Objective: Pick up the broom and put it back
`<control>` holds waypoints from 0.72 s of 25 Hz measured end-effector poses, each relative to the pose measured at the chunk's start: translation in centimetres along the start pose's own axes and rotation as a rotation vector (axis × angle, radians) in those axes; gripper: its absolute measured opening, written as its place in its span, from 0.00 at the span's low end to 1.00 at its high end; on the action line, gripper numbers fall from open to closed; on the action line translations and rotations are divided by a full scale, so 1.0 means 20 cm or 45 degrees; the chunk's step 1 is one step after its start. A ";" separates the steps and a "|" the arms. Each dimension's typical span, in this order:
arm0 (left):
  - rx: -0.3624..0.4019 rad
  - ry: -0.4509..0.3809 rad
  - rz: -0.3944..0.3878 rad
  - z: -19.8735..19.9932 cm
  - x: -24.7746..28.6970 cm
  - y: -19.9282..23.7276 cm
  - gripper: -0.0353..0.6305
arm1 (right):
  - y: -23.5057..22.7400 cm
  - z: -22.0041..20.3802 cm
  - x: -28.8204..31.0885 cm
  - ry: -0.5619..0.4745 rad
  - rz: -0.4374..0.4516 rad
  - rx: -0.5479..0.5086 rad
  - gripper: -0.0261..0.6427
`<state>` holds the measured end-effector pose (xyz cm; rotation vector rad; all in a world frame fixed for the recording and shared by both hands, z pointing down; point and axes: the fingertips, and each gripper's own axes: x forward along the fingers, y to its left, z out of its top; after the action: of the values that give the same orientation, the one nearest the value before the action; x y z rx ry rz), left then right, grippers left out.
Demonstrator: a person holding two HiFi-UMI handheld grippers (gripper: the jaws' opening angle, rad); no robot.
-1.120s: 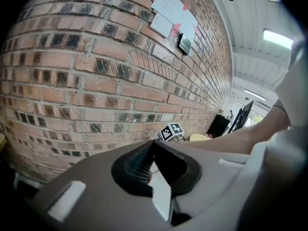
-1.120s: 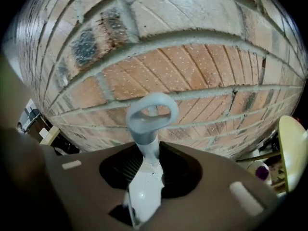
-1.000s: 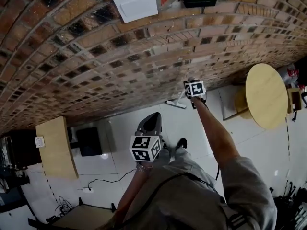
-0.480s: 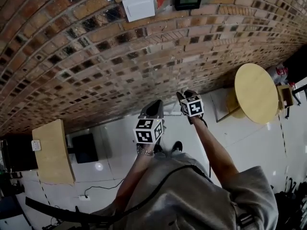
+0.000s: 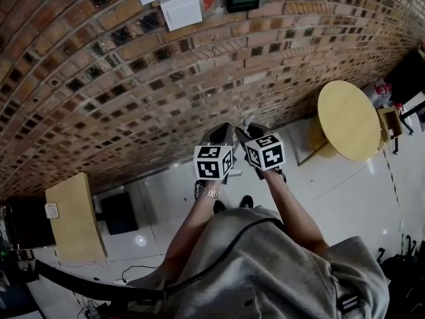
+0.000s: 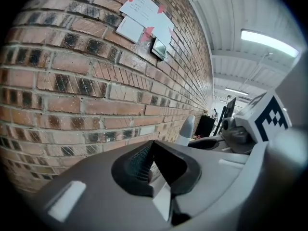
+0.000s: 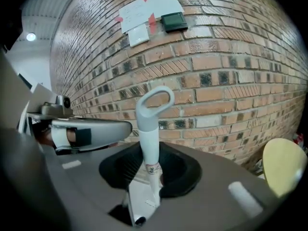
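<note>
Right gripper: fingers clamped on the broom by its pale handle; handle upright between them, looped end uppermost; left gripper: fingers together, nothing between them; both grippers just beside each other, facing the brick wall; papers and a small dark panel fixed on the wall above; round yellow table at the right.

Brick wall blocks everything ahead of the left gripper and right gripper (side by side, little gap between). Open floor runs right to a round table; left stand a wooden cabinet and, seemingly, a dark box.
</note>
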<state>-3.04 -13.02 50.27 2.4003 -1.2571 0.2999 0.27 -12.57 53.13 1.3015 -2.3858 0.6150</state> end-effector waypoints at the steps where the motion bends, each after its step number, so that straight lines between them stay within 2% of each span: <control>1: 0.003 -0.001 0.001 0.00 0.01 0.00 0.01 | 0.01 0.01 -0.01 -0.001 0.006 0.003 0.19; 9: 0.063 0.037 0.063 0.01 0.01 0.02 0.03 | 0.08 0.01 -0.02 0.010 0.035 -0.047 0.19; 13: -0.012 -0.030 0.037 0.05 -0.01 0.02 0.03 | 0.07 0.01 -0.01 0.018 0.022 -0.080 0.19; 18: -0.008 -0.021 0.057 0.05 -0.02 0.04 0.03 | 0.04 0.00 0.01 0.028 0.000 -0.091 0.19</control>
<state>-3.93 -13.61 49.54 2.3765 -1.3189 0.2893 -0.54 -12.33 53.03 1.2579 -2.3674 0.5361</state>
